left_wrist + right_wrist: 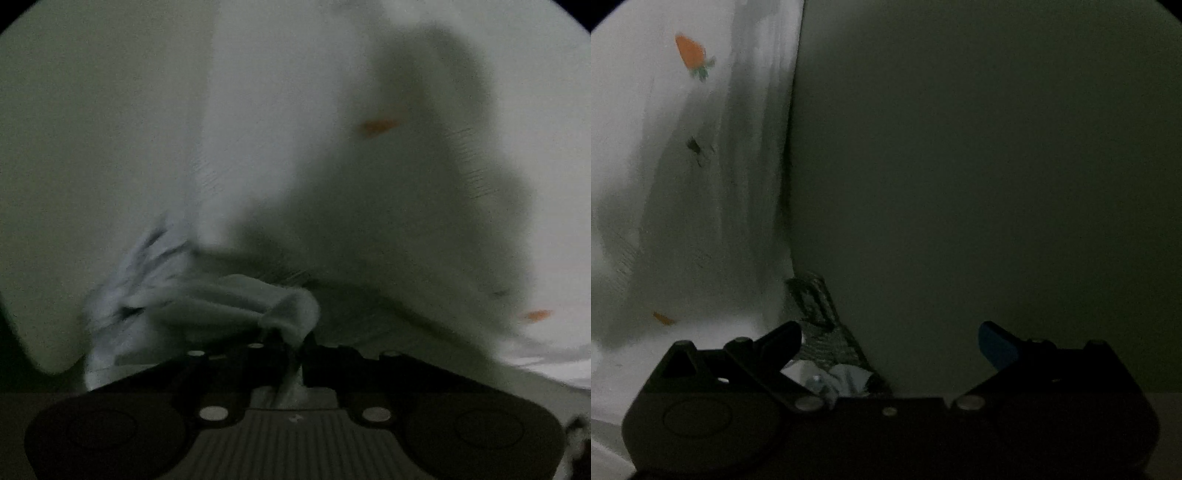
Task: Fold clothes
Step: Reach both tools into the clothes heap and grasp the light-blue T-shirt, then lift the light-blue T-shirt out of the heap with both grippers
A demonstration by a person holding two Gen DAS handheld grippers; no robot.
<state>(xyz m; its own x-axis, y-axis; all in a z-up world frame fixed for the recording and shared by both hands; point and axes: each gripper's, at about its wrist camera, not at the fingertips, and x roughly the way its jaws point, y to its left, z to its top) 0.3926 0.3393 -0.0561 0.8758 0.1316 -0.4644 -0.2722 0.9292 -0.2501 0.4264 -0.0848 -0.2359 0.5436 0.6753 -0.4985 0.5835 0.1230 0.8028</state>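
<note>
Pinching a bunched fold of pale cloth, the left gripper [301, 347] has its black fingers [258, 354] drawn tight together, with the fabric squeezed in the narrow slot between them and trailing down toward the gripper body. The pinched part is a ribbed hem [236, 295] of a white garment [332, 166] dotted with small orange carrots [378, 127]. From the hem the garment spreads up and to the right across most of the left wrist view, soft and blurred, with a broad shadow lying over its middle. To its left is a plain grey-green surface [92, 147]; whether that is a bench or something else is hard to tell in this dim light.

The right gripper [890, 343] stands with its fingers wide apart, one black finger [779, 343] on the left and one with a blue pad [997, 347] on the right, and nothing is pressed between them. The same garment [665, 203] lies along the left side of the right wrist view, one carrot [690, 53] clear near the top. Its straight right edge runs down to a ribbed strip [820, 317] that reaches just beside the black finger. Everything right of that edge is the bare grey-green surface [997, 166].
</note>
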